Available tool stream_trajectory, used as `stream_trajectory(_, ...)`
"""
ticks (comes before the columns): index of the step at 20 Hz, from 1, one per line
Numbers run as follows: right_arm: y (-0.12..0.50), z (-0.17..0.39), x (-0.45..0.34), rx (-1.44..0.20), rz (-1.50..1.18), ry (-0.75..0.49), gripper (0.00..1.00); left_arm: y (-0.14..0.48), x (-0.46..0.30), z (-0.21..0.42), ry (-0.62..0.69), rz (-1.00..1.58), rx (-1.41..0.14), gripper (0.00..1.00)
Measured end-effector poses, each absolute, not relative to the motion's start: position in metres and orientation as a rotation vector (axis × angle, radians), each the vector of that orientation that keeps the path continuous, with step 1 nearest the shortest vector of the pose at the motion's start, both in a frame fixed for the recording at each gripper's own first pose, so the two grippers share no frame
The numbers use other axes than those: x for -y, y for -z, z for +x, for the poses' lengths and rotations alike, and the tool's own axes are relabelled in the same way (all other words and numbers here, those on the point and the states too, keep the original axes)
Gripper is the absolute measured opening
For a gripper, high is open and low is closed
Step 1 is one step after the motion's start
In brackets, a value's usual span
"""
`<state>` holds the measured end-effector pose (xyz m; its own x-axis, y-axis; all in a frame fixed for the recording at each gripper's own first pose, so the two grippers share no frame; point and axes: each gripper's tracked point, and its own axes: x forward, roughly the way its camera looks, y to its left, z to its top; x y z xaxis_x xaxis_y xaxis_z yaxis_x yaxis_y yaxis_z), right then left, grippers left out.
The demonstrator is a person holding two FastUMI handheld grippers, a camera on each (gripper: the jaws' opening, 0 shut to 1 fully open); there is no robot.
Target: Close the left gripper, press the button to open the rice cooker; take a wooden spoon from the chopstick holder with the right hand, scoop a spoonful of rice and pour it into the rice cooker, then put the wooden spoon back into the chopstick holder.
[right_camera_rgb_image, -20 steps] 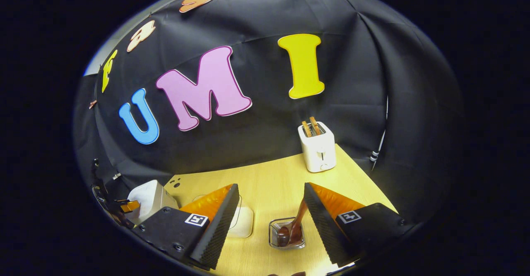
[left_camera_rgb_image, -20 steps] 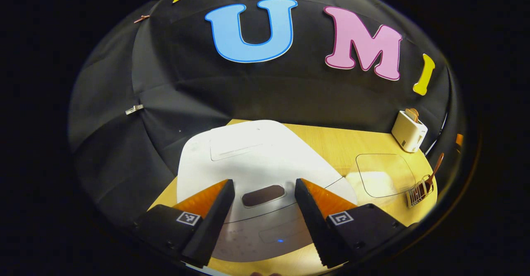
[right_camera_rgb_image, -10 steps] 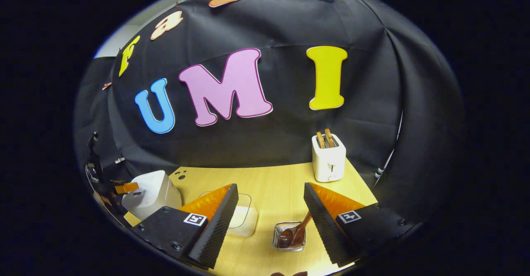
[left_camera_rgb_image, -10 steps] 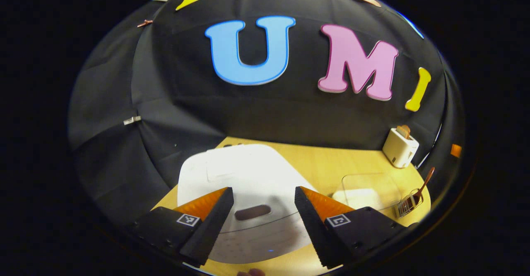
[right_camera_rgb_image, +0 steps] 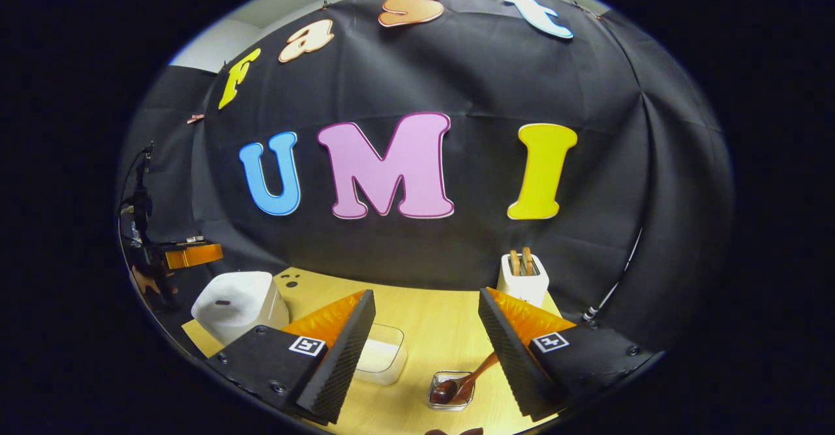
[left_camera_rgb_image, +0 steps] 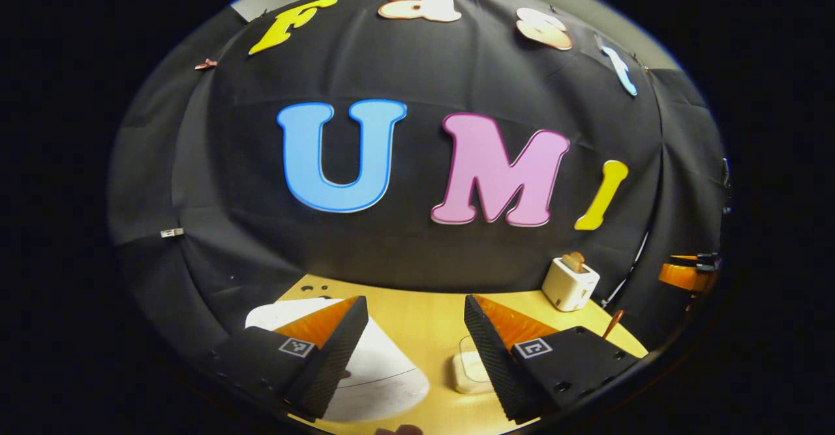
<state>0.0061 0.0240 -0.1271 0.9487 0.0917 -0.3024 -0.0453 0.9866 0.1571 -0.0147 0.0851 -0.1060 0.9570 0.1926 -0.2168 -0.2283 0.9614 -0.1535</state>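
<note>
The white rice cooker [left_camera_rgb_image: 381, 373] sits lid down at the lower left of the left gripper view, partly behind one finger. My left gripper [left_camera_rgb_image: 415, 314] is open, raised above and behind it, holding nothing. In the right gripper view the cooker [right_camera_rgb_image: 238, 301] stands far left with a dark button slot [right_camera_rgb_image: 223, 302] on top. A wooden spoon [right_camera_rgb_image: 471, 375] leans in the wire chopstick holder [right_camera_rgb_image: 450, 392], just below and ahead of my open, empty right gripper [right_camera_rgb_image: 426, 311]. A clear box of rice [right_camera_rgb_image: 383, 357] lies between cooker and holder.
A white toaster [right_camera_rgb_image: 524, 278] with bread in it stands at the back right of the wooden table [right_camera_rgb_image: 430, 311]. The left gripper [right_camera_rgb_image: 192, 254] hangs above the cooker at the far left. The black cloth wall closes the back.
Both grippers have lifted and tipped upward, so the cooker and the holder sit lower and smaller in view. Both stay open. Nothing on the table moved.
</note>
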Motion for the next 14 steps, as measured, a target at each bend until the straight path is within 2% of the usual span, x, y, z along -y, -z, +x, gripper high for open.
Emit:
stream_trajectory(6,0.112,0.003,-0.028,-0.281,0.136,-0.08,0.99,0.088,-0.045,-0.015,-0.091,-0.161,-0.153,0.95)
stream_trajectory(14,0.11,-0.003,-0.034,-0.283,0.124,-0.093,0.99,0.093,-0.029,-0.013,-0.049,-0.162,-0.162,0.95)
